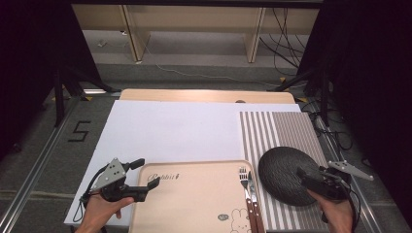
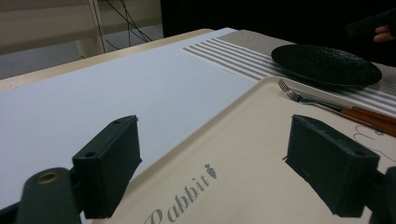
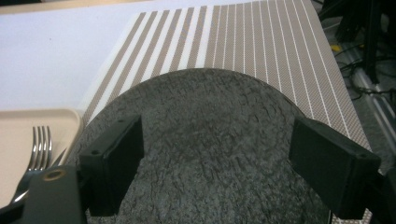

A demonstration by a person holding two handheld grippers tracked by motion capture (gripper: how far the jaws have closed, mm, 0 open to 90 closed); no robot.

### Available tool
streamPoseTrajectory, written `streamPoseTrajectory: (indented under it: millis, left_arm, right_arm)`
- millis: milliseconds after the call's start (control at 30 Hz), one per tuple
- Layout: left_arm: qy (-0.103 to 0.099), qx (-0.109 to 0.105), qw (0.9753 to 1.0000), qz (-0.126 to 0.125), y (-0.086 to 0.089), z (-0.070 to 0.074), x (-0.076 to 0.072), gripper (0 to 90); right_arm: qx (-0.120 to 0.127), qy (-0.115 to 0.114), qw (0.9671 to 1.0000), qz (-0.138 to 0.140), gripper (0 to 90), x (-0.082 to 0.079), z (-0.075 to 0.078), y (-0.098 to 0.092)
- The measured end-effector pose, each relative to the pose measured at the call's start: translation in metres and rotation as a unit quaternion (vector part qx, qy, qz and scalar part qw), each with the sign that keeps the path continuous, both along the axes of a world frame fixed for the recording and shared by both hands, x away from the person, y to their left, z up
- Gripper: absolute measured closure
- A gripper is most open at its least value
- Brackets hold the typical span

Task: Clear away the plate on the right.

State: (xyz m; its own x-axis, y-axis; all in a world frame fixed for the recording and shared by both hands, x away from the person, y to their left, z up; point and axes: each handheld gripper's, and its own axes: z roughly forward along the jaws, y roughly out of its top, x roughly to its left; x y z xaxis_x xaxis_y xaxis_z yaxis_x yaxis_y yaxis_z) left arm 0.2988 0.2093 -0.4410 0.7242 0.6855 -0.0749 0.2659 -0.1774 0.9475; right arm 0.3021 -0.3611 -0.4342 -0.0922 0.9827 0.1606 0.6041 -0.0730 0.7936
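With both pairs of jaws gaping empty, the right gripper [image 1: 311, 177] is hovering over the round black textured plate [image 3: 210, 149], probably needing lowering onto its rim, while the left gripper [image 1: 141, 178] is waiting at the beige plastic tray [image 1: 194, 194].

Plate [image 1: 286, 172] right of tray [image 1: 194, 199]

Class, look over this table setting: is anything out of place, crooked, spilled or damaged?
Nothing spilled or damaged. One oddity: the fork and knife lie on the tray, at its right edge, not beside the black plate on the striped mat.
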Motion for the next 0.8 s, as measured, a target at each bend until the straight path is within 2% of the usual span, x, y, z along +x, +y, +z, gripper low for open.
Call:
streamPoseTrajectory:
  millis: [33,133,167,200,333,433,500,533,567,600,800]
  left_arm:
    - [0.000,0.000,1.0000,0.000,0.000,0.000,0.000,16.9]
    - [-0.001,0.002,1.0000,-0.001,0.000,0.000,0.000,16.9]
    - [0.000,0.002,1.0000,-0.001,0.000,0.000,0.000,16.9]
    - [-0.001,0.002,1.0000,-0.001,0.000,0.000,0.000,16.9]
    - [-0.001,0.000,1.0000,-0.001,0.000,0.000,0.000,16.9]
    - [0.001,0.000,1.0000,-0.001,-0.001,0.000,0.000,16.9]
    - [-0.003,0.003,1.0000,-0.008,-0.001,-0.001,0.001,16.9]
    - [-0.003,0.002,1.0000,-0.008,-0.001,-0.001,0.001,16.9]
    - [-0.001,0.003,1.0000,-0.004,-0.001,0.000,0.000,16.9]
    - [0.001,-0.001,1.0000,-0.001,-0.001,0.000,0.000,16.9]
    - [0.000,0.000,1.0000,-0.002,-0.001,0.000,-0.001,16.9]
  right_arm:
    - [-0.001,0.014,0.9999,-0.002,19.0,-0.002,0.002,-0.002]
    - [0.016,0.019,0.9997,-0.001,19.2,-0.003,0.000,-0.007]
    - [0.019,0.004,0.9998,-0.008,19.3,-0.001,-0.003,-0.008]
    - [0.022,0.004,0.9997,-0.005,19.5,-0.002,-0.004,-0.010]
    - [0.034,0.010,0.9991,-0.021,19.8,-0.004,-0.005,-0.018]
    - [0.053,0.015,0.9981,-0.026,20.0,-0.004,-0.007,-0.021]
    - [0.051,0.016,0.9983,-0.022,20.0,-0.005,-0.008,-0.024]
    - [0.051,0.019,0.9982,-0.024,20.1,-0.006,-0.008,-0.026]
    - [0.050,0.038,0.9977,-0.026,20.2,-0.008,-0.007,-0.029]
    - [0.064,0.022,0.9974,-0.026,20.1,-0.006,-0.010,-0.031]
    - [0.076,0.028,0.9960,-0.038,20.4,-0.011,-0.011,-0.040]
